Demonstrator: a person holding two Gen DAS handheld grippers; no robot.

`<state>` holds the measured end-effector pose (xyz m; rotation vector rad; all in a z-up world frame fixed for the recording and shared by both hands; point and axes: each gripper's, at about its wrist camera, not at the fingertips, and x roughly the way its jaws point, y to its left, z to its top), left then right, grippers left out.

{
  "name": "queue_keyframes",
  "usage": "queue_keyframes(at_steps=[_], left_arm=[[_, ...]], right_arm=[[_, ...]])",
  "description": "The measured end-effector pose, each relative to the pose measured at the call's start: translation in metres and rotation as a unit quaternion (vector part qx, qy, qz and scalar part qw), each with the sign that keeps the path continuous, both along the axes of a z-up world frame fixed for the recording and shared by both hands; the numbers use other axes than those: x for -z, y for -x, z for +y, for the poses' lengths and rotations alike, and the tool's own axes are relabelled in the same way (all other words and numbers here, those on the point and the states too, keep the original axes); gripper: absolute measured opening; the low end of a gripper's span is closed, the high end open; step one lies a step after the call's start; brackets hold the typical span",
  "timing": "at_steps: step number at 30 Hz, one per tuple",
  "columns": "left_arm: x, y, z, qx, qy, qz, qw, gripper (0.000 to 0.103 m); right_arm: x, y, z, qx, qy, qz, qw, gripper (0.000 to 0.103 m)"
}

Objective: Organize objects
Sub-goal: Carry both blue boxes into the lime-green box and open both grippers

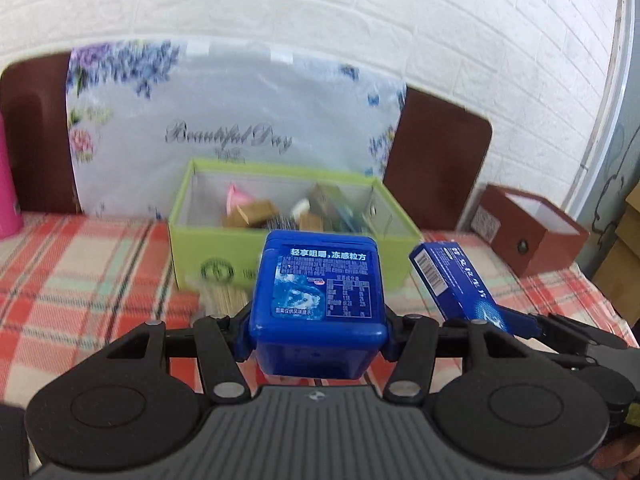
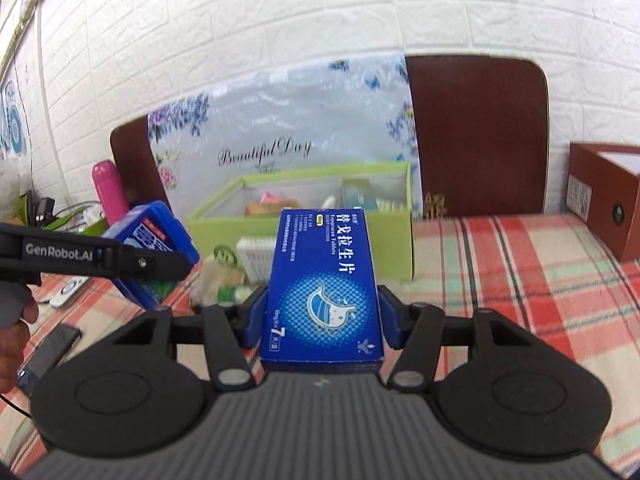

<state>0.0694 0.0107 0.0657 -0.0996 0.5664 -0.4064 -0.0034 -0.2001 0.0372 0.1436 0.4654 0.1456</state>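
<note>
My left gripper (image 1: 318,338) is shut on a blue plastic gum box (image 1: 318,300) and holds it above the checked tablecloth, just in front of the green storage box (image 1: 212,256). My right gripper (image 2: 322,320) is shut on a flat blue medicine carton (image 2: 322,280), also held in front of the green box (image 2: 394,248). The carton shows at the right in the left wrist view (image 1: 456,288). The gum box shows at the left in the right wrist view (image 2: 154,240). The green box holds several small packages.
A brown open box (image 1: 532,236) stands at the right on the table. A pink bottle (image 2: 110,192) stands at the left. A floral bag (image 1: 224,120) and brown chair backs (image 2: 480,132) are behind the green box. Small packets (image 2: 224,276) lie before it. A phone (image 2: 48,352) lies left.
</note>
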Motion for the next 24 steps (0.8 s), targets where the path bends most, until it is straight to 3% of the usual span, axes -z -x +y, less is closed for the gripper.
queue_keyframes(at_steps=[6,11,20,22,23,24], left_arm=[[-0.029,-0.047,0.010,-0.039,-0.006,-0.032,0.9987,0.059],[-0.042,-0.105,0.023,-0.061,0.022,-0.019,0.9977,0.059],[-0.013,-0.171,0.014,-0.072,0.001,0.013,0.9973,0.059],[-0.003,-0.177,0.014,-0.074,-0.002,0.012,0.9972,0.068],[0.001,-0.177,0.013,-0.079,-0.009,0.013,0.9968,0.079],[0.005,-0.174,0.013,-0.080,-0.015,0.011,0.9966,0.080]], right_arm=[[-0.025,-0.038,0.003,0.011,0.017,-0.037,0.999,0.055],[-0.034,-0.088,0.011,0.026,0.020,-0.044,0.999,0.055],[-0.018,-0.169,0.039,0.039,0.052,-0.043,0.997,0.055],[-0.008,-0.182,0.045,0.040,0.050,-0.040,0.997,0.056],[0.000,-0.189,0.047,0.029,0.049,-0.031,0.998,0.068],[0.007,-0.195,0.048,0.013,0.055,-0.012,0.998,0.084]])
